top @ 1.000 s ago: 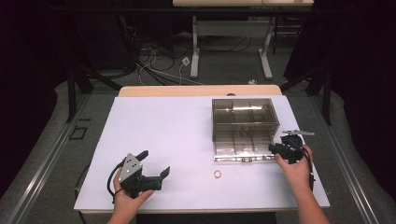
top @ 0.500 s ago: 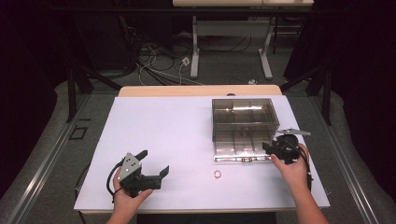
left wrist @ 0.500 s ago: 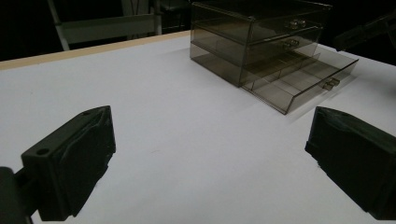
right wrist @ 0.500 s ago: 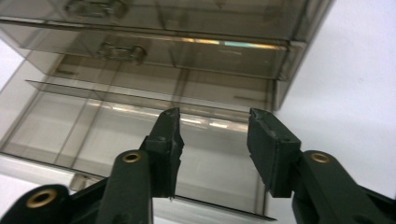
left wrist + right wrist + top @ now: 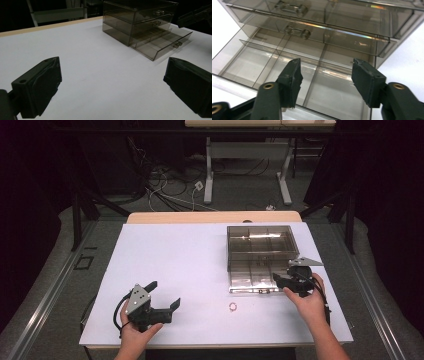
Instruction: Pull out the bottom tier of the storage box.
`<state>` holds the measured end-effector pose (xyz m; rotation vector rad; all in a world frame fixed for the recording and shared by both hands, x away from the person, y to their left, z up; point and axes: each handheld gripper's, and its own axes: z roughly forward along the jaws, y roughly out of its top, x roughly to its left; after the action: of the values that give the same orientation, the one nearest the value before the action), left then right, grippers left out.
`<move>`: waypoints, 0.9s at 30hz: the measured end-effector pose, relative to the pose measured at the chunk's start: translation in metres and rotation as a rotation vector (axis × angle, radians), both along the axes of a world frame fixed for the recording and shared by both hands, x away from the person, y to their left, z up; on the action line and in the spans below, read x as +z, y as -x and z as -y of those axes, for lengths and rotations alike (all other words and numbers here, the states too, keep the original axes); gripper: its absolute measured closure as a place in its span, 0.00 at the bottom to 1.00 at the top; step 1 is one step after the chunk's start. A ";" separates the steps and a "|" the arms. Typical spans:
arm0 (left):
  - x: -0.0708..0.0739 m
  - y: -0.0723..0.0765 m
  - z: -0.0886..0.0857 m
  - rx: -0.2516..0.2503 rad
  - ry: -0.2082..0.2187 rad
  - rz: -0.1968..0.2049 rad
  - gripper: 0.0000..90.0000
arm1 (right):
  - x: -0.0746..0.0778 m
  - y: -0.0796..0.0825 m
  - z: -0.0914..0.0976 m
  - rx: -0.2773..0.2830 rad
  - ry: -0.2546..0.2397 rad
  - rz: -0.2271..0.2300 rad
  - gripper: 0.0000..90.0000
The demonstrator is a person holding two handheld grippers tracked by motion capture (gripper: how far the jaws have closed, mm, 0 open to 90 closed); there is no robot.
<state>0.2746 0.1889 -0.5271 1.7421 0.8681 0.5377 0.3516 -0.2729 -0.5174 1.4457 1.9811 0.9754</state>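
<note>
The right gripper [image 5: 325, 82] hangs over the pulled-out bottom drawer [image 5: 287, 67] of the smoky clear drawer cabinet [image 5: 260, 245]; its jaws have just been opening, nothing between them. The left gripper [image 5: 167, 295], jaws spread, rests well apart on the white table [image 5: 175, 255].

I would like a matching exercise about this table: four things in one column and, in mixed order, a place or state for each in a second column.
Things:
1. bottom drawer
2. small ring
3. left gripper
4. right gripper

Places or states:
A. lies alone on the white table, in front of the drawer unit
B. pulled out, with dividers inside
C. open, over the pulled-out drawer's front right part
D. open, low at the near left of the table

Pairs: 1-B, 2-A, 3-D, 4-C
</note>
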 end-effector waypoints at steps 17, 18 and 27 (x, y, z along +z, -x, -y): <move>0.000 0.001 0.000 0.007 -0.001 -0.001 0.02 | 0.005 0.010 -0.028 0.099 0.015 0.048 0.33; 0.000 0.001 0.000 0.008 -0.002 -0.001 0.02 | 0.005 0.011 -0.030 0.109 0.010 0.053 0.33; 0.000 0.001 0.001 0.006 -0.004 -0.003 0.02 | 0.001 0.019 -0.056 0.199 -0.035 0.014 0.33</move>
<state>0.2740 0.1882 -0.5274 1.7446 0.8759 0.5412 0.3329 -0.2173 -0.5159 1.2735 2.1385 1.1059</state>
